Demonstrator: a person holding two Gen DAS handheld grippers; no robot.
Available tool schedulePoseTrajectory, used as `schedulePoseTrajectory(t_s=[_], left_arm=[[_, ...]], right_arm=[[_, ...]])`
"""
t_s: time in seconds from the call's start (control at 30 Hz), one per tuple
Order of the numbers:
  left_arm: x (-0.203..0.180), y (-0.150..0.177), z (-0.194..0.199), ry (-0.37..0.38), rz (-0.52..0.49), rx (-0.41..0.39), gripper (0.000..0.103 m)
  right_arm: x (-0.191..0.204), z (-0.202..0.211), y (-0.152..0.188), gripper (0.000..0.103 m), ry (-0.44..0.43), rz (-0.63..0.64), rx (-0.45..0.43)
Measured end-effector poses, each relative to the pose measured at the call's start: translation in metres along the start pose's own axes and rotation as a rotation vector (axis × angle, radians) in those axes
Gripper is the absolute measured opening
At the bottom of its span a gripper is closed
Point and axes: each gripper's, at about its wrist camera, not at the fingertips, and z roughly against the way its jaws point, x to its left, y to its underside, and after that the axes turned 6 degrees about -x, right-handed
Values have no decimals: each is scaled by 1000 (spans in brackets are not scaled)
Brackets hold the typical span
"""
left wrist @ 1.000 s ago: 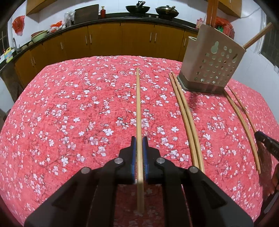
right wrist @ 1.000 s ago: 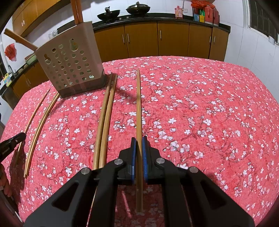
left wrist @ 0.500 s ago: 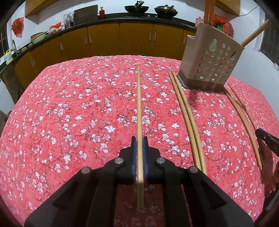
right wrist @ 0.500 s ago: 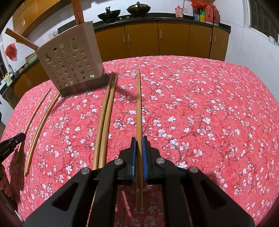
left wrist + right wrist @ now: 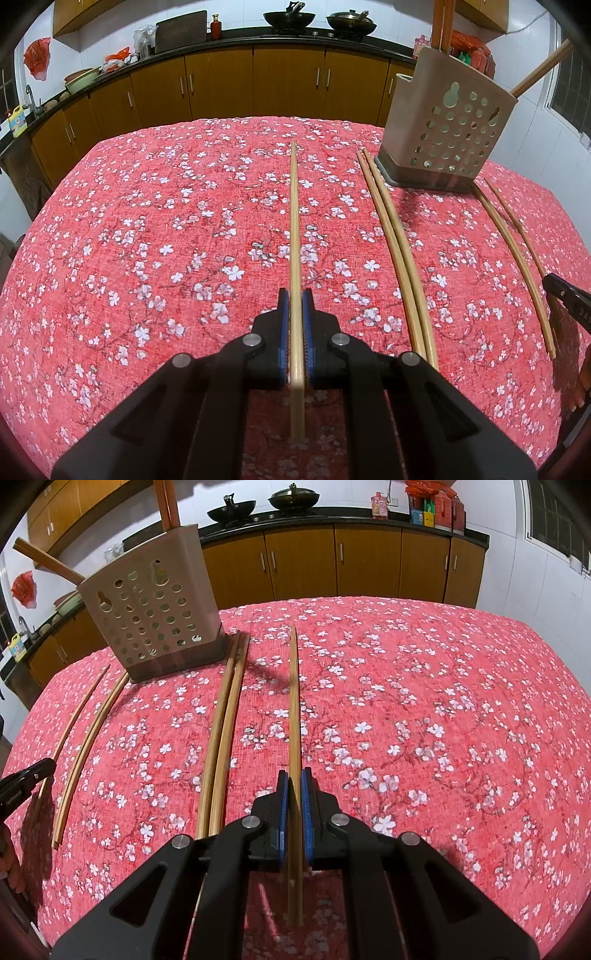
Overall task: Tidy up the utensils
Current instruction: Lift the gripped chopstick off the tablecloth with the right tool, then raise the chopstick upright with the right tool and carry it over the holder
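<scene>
While each gripper's jaws pinch one chopstick, left gripper [image 5: 295, 306] and right gripper [image 5: 294, 786] point toward the perforated holder [image 5: 445, 129] on the floral bench [image 5: 147, 229].

Both wrist views aimed forward, low over tablecloth [image 5: 155, 229], toward cabinets [image 5: 365, 565]. Perforated holder [image 5: 450, 136] seen right in left view, left in right view [image 5: 147, 616]; shared.

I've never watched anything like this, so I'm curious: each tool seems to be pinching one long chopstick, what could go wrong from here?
1. The left tool and the right tool each clamp a chopstick near its back end, so the long free end could swing or twist loose.
2. The perforated chopstick holder already holds sticks, which might block a new one.
3. Its base touches a loose pair of chopsticks, which a bump could scatter.
</scene>
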Motion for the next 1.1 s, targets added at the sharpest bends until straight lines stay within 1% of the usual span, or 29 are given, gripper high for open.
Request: schedulePoseTrajectory(t_s=[0.37, 0.5, 0.6, 0.67, 0.8, 0.93, 1.1], left_arm=[[0, 0, 0, 1, 1, 1, 10], [1, 0, 0, 13, 9, 1, 8], [0, -2, 1, 14, -8, 13, 8], [3, -4, 7, 21, 2, 13, 8], [8, -14, 28, 37, 7, -29, 8], [8, -25, 50, 52, -3, -80, 8], [6, -43, 79, 71, 2, -162, 8]], right_arm=[[0, -1, 0, 8, 0, 0, -1], [0, 0, 0, 8, -2, -1, -2], [0, 3, 0, 8, 1, 3, -4], [-2, 12, -3, 8, -6, -6, -30], [-11, 37, -15, 8, -10, -24, -102], [-15, 58, -27, 8, -9, -37, -165], [-16, 79, -43, 8, -14, -48, -243]])
